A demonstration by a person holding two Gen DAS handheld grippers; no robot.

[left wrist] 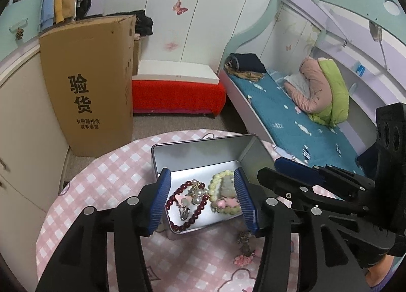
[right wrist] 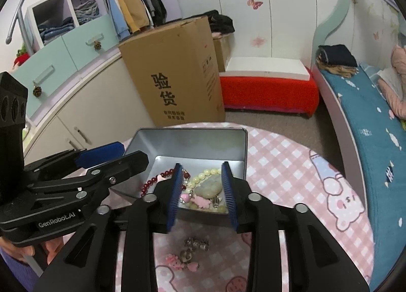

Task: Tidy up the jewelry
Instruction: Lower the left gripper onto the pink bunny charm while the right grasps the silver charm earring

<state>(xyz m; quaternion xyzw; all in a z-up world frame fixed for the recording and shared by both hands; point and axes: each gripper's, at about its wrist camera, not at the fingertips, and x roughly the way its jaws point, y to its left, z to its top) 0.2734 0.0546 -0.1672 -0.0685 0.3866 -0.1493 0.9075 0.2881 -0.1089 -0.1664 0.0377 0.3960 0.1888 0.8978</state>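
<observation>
- On the pink checked worktop (left wrist: 106,165) stands an open silver tin (left wrist: 203,150), its lid raised at the back.
- Inside the tin lie a dark red bead bracelet (left wrist: 186,205), a pale yellow-green bead bracelet (left wrist: 218,177) with a pale stone, pearl pieces and pink charms, all tangled together.
- A pink charm keychain (right wrist: 189,256) with metal links lies on the worktop outside the tin, at 6 o'clock from it.
- The left claw (left wrist: 203,200) is spread and empty, above the tin's front half, the red bracelet between its pads.
- The right claw (right wrist: 203,195) is spread, empty, over the yellow-green bracelet, with the keychain below it.
- The claws' pads hide parts of both bracelets; small charms are hard to identify.
</observation>
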